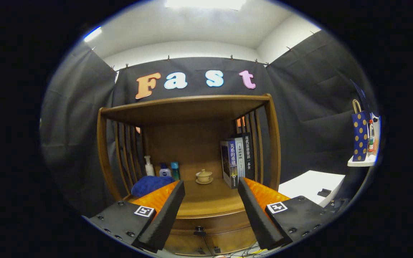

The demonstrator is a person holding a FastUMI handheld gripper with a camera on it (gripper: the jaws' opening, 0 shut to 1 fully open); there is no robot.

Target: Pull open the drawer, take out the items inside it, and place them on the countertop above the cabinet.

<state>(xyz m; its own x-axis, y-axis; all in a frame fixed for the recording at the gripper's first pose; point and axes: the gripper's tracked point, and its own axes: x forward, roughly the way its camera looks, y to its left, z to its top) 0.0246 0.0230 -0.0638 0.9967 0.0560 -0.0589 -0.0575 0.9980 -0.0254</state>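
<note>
Plainly claw (210, 195) wide open, empty, drawer (206, 229) shut below

Camera rode on the gripper (211, 200), looked forward along its spread fingers, faced the cabinet (188, 143) head-on from near, at countertop (210, 200) height, drawer (206, 233) front low between the fingers, booth walls beyond.

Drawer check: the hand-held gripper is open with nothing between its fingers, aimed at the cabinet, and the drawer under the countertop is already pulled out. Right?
Not quite. The gripper view shows the drawer under the countertop closed, its front flush and its dark knob untouched. The rest holds: the hand-held gripper is open with nothing between its fingers, aimed at the cabinet.
</note>
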